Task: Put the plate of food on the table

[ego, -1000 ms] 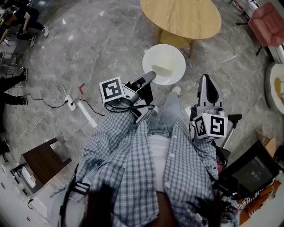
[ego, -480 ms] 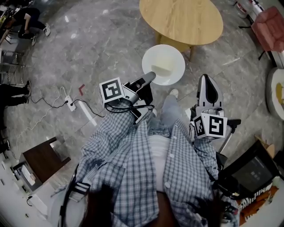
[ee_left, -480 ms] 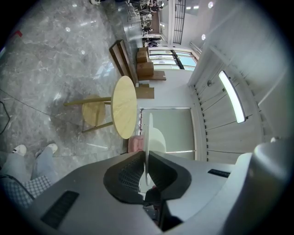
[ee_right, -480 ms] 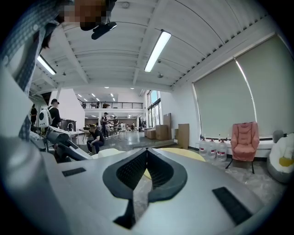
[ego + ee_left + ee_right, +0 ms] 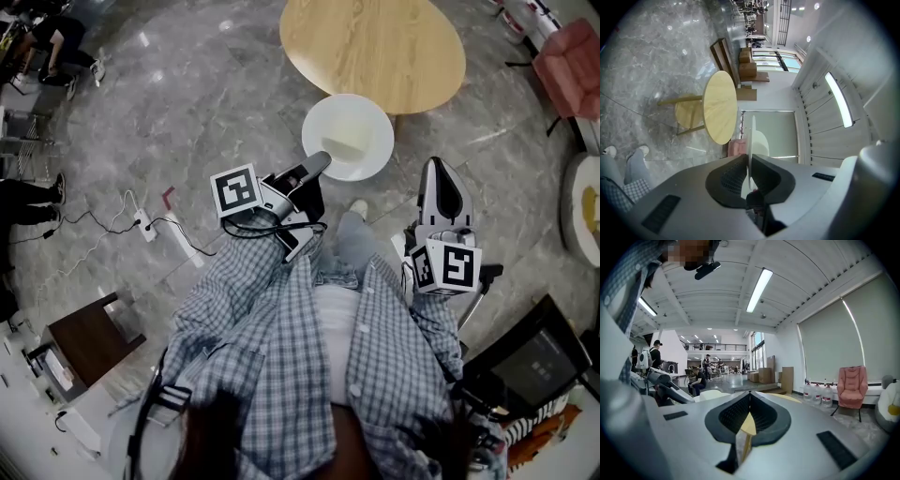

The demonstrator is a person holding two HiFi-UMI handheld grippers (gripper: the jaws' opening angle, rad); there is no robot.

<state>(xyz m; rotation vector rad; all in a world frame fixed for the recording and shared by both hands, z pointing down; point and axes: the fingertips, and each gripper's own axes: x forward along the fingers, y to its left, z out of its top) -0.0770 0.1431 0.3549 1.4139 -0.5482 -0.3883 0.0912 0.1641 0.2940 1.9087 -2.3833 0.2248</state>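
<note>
Round white plate (image 5: 370,122) (rim clamped)

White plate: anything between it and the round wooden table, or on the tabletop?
Nothing visible. The left tool holds the white plate by its rim, just short of the round wooden table. The tabletop shows bare, and only grey floor lies around it. The right tool is shut and off to the side.

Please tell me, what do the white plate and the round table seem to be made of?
The plate: probably glazed ceramic or melamine; it is plain white and smooth, with a thin rim. The table: wood or wood veneer, matte; the pale tan top shows faint grain lines, and the legs are the same colour.
</note>
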